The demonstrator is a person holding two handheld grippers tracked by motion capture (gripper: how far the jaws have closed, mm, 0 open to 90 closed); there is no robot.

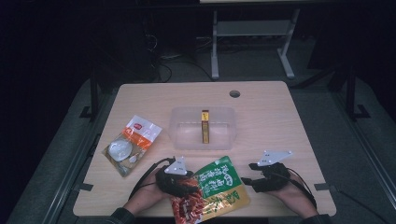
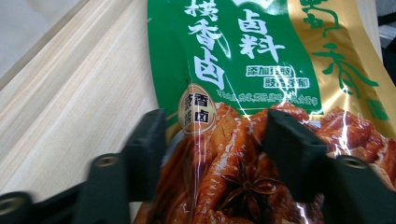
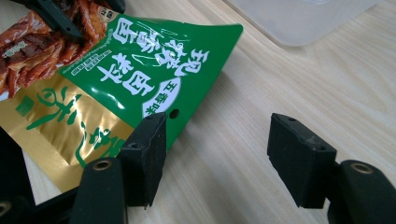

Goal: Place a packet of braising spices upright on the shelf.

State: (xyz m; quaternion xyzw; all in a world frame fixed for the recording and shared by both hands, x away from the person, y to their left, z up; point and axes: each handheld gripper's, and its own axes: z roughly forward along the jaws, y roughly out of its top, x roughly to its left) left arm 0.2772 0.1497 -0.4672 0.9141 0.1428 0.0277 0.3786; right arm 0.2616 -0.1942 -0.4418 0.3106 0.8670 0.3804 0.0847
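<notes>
Black two-jaw left gripper (image 1: 183,183) and right gripper (image 1: 248,181), each topped by a grey three-cornered plate, trailing black cable. Blocky matte jaws fixed with brass-ringed screws. Dark sleeves at both wrists.

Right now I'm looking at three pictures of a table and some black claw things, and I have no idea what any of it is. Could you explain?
No robot here: a person holds a hand tool with two black fingers in each hand. The high view looks down on the wooden table. The other two pictures come from small cameras riding on each tool, looking along its fingers.

On the table lie a clear plastic tub with a slim yellow box standing in it, and to the left a clear packet with an orange label and something white inside. Nearest the person lies a green and gold seasoning pouch.

The left gripper has its fingers around the pouch's lower end; whether they press it yet I cannot tell. The right gripper is open over bare table, just beside the pouch's green corner.
</notes>
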